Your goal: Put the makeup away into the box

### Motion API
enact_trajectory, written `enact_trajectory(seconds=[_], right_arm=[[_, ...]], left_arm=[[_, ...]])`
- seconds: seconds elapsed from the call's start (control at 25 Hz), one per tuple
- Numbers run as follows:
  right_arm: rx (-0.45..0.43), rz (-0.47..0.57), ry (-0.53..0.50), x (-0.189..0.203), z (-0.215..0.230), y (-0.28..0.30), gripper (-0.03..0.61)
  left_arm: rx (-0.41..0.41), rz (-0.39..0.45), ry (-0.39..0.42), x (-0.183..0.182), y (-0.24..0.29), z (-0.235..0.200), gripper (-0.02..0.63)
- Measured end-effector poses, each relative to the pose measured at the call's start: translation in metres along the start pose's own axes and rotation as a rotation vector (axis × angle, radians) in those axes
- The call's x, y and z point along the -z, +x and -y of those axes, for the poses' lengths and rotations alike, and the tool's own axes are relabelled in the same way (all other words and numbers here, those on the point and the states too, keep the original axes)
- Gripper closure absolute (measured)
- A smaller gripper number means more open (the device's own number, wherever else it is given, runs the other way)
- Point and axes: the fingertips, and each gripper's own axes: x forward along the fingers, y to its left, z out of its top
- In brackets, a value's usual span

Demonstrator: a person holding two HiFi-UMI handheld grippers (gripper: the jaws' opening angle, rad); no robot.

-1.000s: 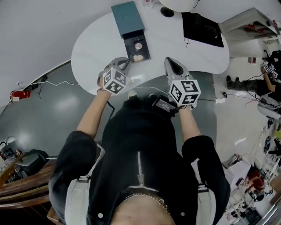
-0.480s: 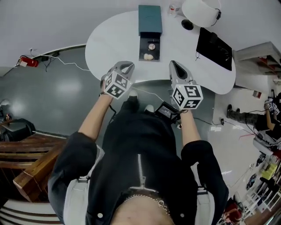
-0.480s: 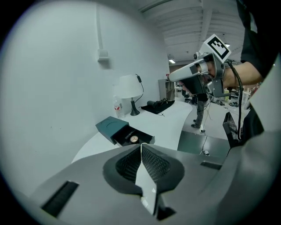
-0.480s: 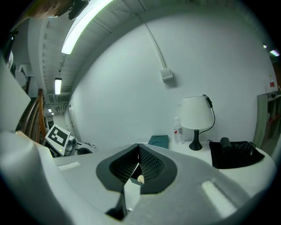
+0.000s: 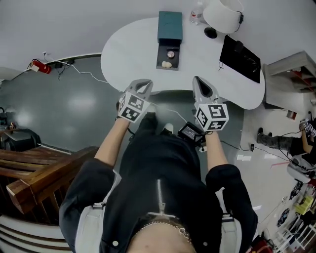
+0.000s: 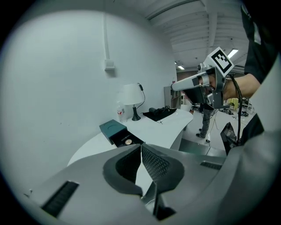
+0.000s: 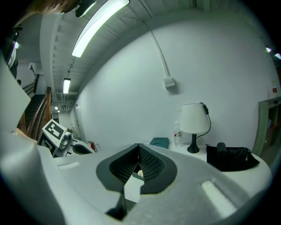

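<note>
A teal box (image 5: 170, 24) stands at the far side of the white table (image 5: 128, 54), its dark drawer (image 5: 168, 57) pulled out toward me. In the drawer lie a round compact (image 5: 170, 54) and a pale beige makeup piece (image 5: 167, 64). My left gripper (image 5: 144, 85) hangs shut and empty over the table's near edge, left of the drawer. My right gripper (image 5: 199, 80) is shut and empty at the near edge, right of it. The left gripper view shows the box (image 6: 112, 127), the drawer (image 6: 127, 140) and the right gripper (image 6: 175, 86). The right gripper view shows the box (image 7: 159, 142).
A white lamp (image 5: 222, 12), a clear bottle (image 5: 196, 15) and a black bag with a cord (image 5: 240, 53) sit at the table's far right. Wooden stair rails (image 5: 34, 173) are at the left, cables (image 5: 74, 69) run over the grey floor, and a person (image 5: 296, 141) is at the right.
Both grippers have drawn back from the box to the table's near edge and risen a little. The left one was close to the drawer's front a second ago. Both stayed shut.
</note>
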Motion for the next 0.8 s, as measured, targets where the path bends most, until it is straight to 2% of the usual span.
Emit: enact_trajectory(seconds=[0.8], right_arm=[[-0.022,0.012,-0.008,0.006,-0.001,-0.021,0.574]], left_arm=[[-0.038,0.014,-0.024,-0.003,-0.013,0.022,0.595]])
